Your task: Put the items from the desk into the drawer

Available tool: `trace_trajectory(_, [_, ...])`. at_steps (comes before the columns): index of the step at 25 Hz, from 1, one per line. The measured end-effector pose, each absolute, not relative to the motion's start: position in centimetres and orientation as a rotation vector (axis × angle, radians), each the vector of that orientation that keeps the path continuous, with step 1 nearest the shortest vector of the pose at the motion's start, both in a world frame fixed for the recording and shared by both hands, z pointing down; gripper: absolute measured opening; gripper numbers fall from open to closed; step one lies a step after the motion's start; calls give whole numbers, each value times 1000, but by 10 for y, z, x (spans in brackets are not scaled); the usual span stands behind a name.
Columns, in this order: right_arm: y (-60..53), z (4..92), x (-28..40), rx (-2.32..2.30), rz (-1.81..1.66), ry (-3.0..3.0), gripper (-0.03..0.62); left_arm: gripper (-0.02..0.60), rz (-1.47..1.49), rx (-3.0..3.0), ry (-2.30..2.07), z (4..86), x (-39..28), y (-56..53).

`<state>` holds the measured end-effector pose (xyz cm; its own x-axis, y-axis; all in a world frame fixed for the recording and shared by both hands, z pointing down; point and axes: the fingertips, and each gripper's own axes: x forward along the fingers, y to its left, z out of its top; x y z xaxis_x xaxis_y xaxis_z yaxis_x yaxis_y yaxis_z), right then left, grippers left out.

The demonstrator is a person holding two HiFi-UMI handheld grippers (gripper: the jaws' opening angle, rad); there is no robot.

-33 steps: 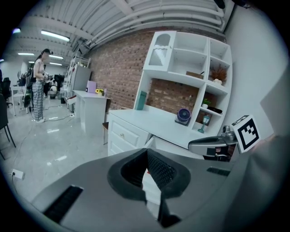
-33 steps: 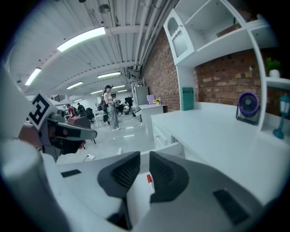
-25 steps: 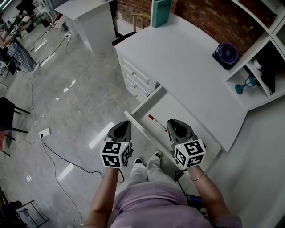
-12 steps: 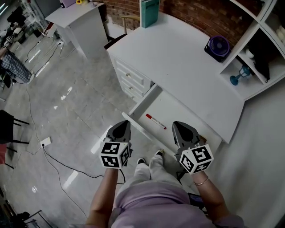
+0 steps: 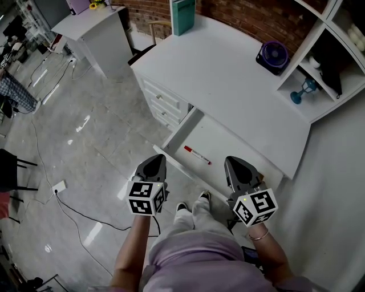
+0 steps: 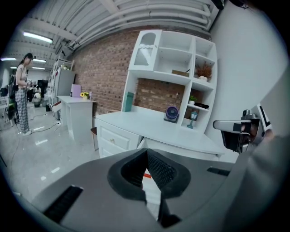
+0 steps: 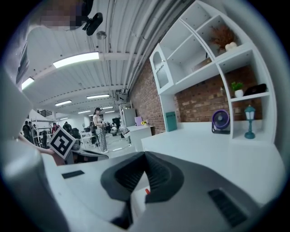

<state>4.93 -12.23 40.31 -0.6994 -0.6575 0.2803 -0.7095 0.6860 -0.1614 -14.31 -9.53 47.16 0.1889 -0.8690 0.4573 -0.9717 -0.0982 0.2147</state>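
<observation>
A red-and-white marker (image 5: 197, 154) lies on the floor of the open white drawer (image 5: 231, 142) under the desk top (image 5: 228, 74). My right gripper (image 5: 234, 163) hovers at the drawer's near right corner, jaws shut and empty. My left gripper (image 5: 156, 159) hangs over the floor just left of the drawer front, also shut with nothing in it. In the left gripper view the shut left gripper (image 6: 146, 152) points at the desk, and the marker (image 6: 147, 175) shows red below its tips. In the right gripper view the marker's red end (image 7: 147, 190) peeks under the closed right gripper (image 7: 145, 157).
On the desk stand a purple fan (image 5: 272, 56) at the back right and a teal box (image 5: 182, 16) at the back edge. A blue lamp (image 5: 301, 91) sits in the shelf unit. A second white table (image 5: 97, 28) stands far left. A cable and power strip (image 5: 59, 186) lie on the floor.
My right gripper has drawn back from over the drawer toward me and a little right. The marker stays in the drawer. The left gripper has hardly moved.
</observation>
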Motion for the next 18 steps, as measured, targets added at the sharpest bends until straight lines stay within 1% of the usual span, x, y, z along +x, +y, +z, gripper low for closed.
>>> trace_trajectory(18, [-130, 391, 71, 1165, 373, -2696, 3, -2, 342, 2119, -1641, 466, -112, -125])
